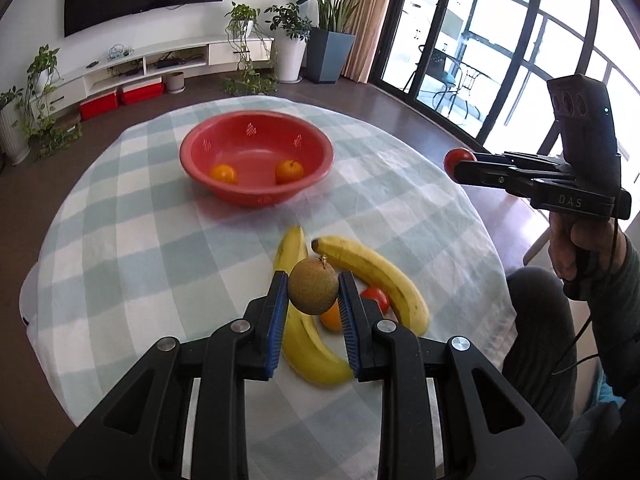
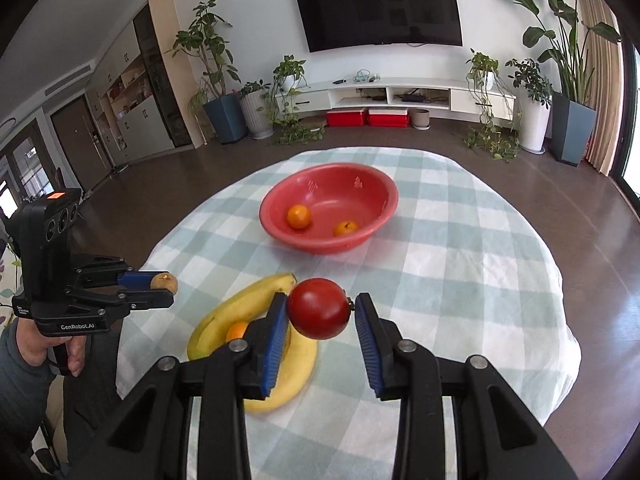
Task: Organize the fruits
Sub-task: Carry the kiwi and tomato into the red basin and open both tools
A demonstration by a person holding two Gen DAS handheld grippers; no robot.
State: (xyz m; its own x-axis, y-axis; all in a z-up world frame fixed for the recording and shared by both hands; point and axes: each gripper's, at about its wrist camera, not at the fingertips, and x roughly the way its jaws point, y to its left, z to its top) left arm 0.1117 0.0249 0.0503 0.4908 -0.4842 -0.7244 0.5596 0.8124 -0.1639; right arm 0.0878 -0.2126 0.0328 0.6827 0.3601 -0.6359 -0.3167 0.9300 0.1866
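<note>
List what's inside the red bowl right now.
Two oranges, and, lie apart on the floor of the red bowl. The near wall hides a strip of the floor, so anything lying there can't be seen.

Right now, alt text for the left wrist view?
The left claw grips a brownish round fruit above two bananas on a checked tablecloth. Behind, a red bowl holds two oranges.

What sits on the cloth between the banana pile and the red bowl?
Nothing: in both wrist views the checked tablecloth is bare between the bananas and the red bowl. The two oranges lie inside the bowl.
</note>
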